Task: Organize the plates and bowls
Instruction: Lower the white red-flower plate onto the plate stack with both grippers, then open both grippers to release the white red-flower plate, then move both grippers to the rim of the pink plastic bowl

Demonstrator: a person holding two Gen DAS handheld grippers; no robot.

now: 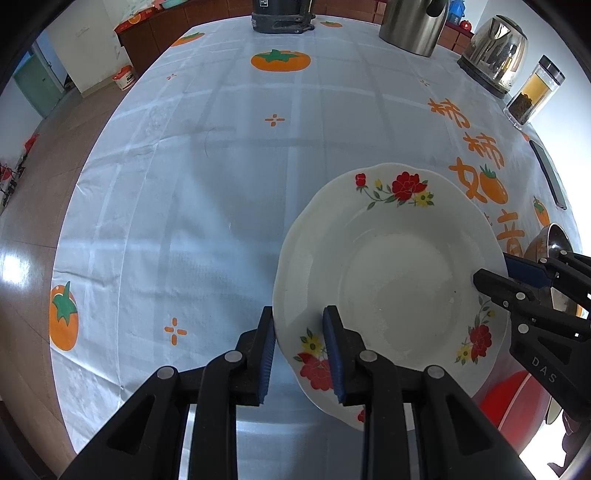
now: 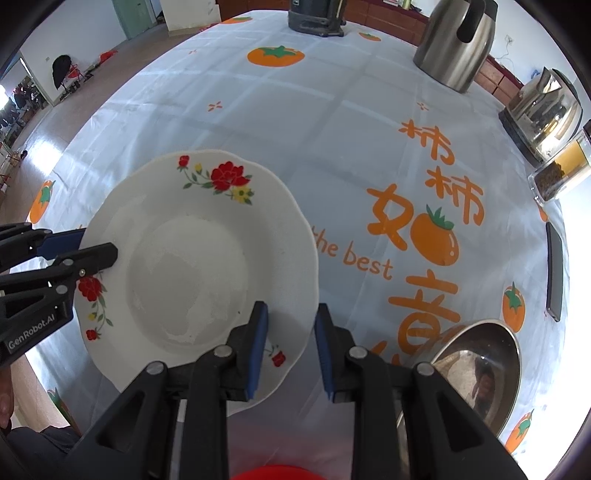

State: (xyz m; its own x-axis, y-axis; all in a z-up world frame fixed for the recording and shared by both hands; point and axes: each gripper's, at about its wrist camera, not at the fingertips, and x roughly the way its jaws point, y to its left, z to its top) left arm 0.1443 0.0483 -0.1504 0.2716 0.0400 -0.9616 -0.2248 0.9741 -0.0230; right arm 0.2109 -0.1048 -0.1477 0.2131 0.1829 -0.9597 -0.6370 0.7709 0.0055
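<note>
White floral plate sat held off the tabletop, tilted, both claws on its rim at once. Left claw pinched the plate's near-left edge: one blue pad under the rim, the other on the upper face beside a red flower print. In the right wrist view the same left claw came in from the left edge, black finger lying on the upper face and blue pad under the rim. Right claw straddled the plate's near-right rim, left pad on the top face, right pad outside and below the edge; jaws stood partly apart with a visible gap, so contact on the outer pad could not be confirmed, cannot tell whether it was gripping. In the left wrist view the right claw reached onto the plate's right rim, black finger over the top, blue pad behind.

Steel bowl rested on the tabletop just right of the right claw, well clear of the plate. Red item showed below the plate's right side, partly hidden, type unclear.

Tablecloth pale blue with orange persimmon prints and orange lettering. Far side: steel thermos jug, electric kettle, glass jar with dark contents, dark appliance base. Phone lay flat near the right edge.
</note>
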